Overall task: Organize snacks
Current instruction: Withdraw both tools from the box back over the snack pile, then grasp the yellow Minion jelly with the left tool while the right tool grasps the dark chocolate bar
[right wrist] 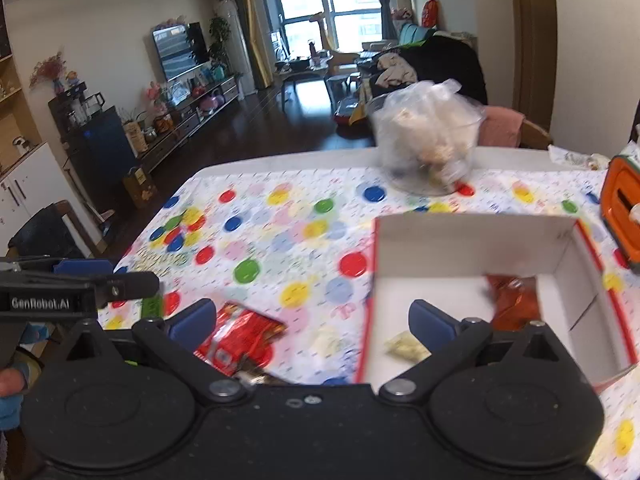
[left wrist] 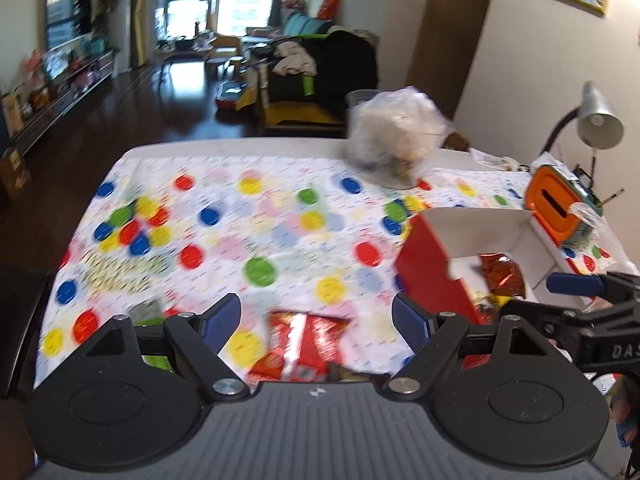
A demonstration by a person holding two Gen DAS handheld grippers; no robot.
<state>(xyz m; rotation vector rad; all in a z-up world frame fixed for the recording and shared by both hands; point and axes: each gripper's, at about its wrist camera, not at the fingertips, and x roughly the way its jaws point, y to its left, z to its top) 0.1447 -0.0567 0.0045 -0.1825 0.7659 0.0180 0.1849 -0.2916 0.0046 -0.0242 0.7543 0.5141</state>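
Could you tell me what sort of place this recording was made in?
Most likely a home's open dining and living room: a table under a polka-dot tablecloth, a television on a low cabinet, and a sofa by the big window.

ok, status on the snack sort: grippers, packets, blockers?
Left gripper open, empty, over red snack packet on table. Right gripper open, empty, at red box. Orange packet already boxed. No blockers.

One red-sided cardboard box [right wrist: 472, 248] holds two snack packets: one orange-red [right wrist: 514, 300], one pale [right wrist: 406, 346]. One red packet [right wrist: 240, 338] lies outside, perhaps a green one [left wrist: 146, 312] too, blurred. One clear bag [right wrist: 426, 136].
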